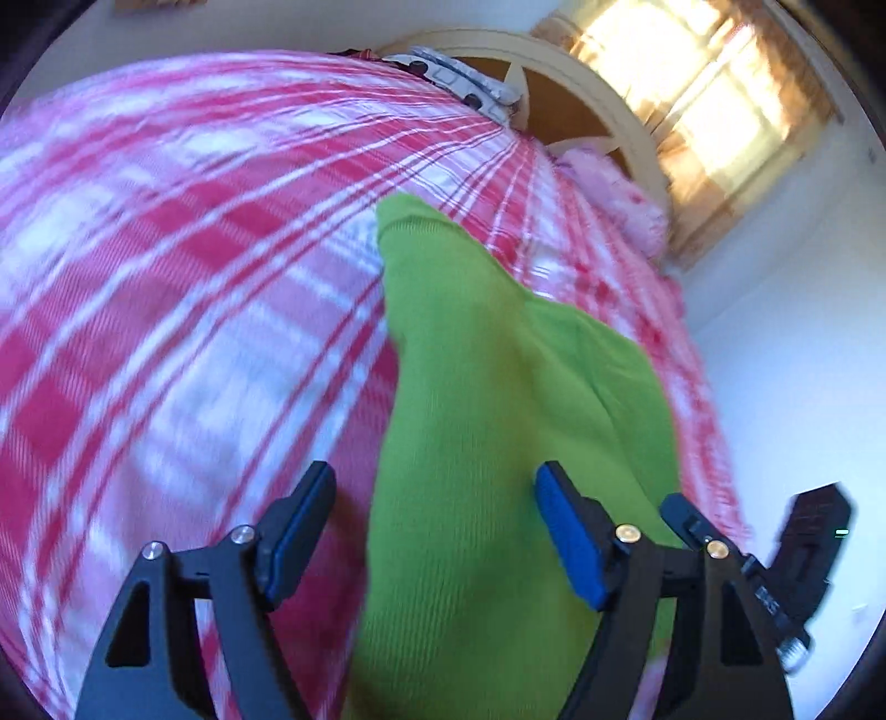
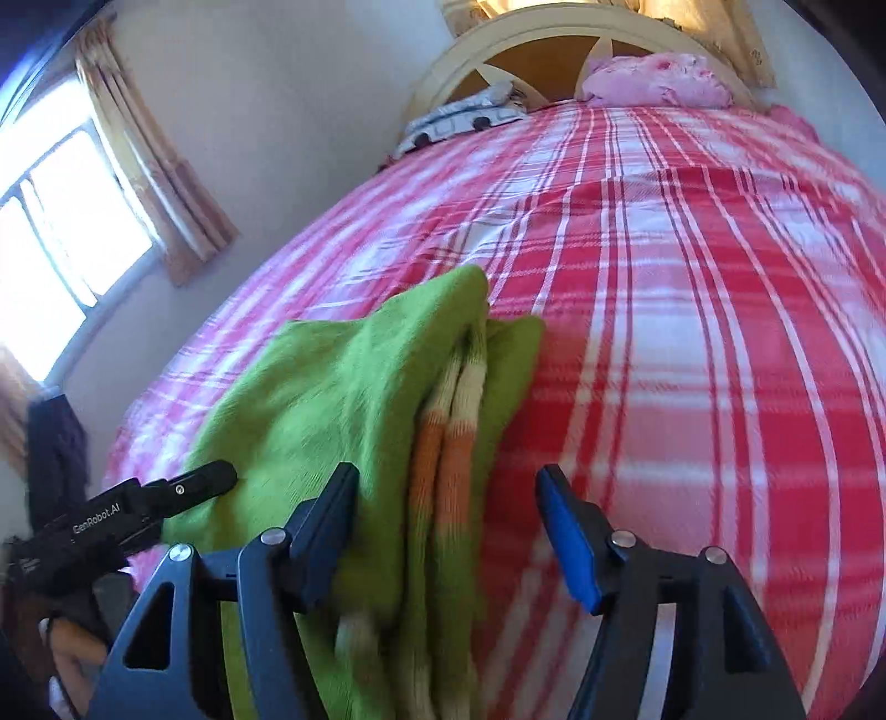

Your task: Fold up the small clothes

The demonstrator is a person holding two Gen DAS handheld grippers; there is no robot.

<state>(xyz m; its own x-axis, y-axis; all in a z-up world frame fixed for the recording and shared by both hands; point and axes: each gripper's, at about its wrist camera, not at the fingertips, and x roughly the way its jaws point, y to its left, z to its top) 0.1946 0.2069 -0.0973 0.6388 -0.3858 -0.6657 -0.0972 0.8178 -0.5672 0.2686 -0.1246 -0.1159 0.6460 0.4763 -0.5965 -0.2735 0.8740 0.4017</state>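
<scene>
Both grippers stand wide with nothing pinched: my left gripper (image 1: 434, 531) straddles the green knit garment (image 1: 498, 399) low in the frame, pads clear of the cloth on either side, and my right gripper (image 2: 448, 531) straddles the same garment's folded edge, where orange and cream striped cuffs (image 2: 448, 443) lie doubled together. The garment rests on the red-and-white checked bedspread (image 2: 692, 332), running from bottom centre up toward the middle of each view, with the headboard (image 2: 498, 33) and a pink pillow (image 2: 659, 77) far off at the top. I judge the knit light, soft and floppy — it will sag and stretch wherever it is unsupported, and layers may slide over one another. I would pinch through all layers at a corner or along the ribbed cuff edge, which looks firmer, and keep both holds level — both views are blurred, so finer seams I cannot make out.
</scene>
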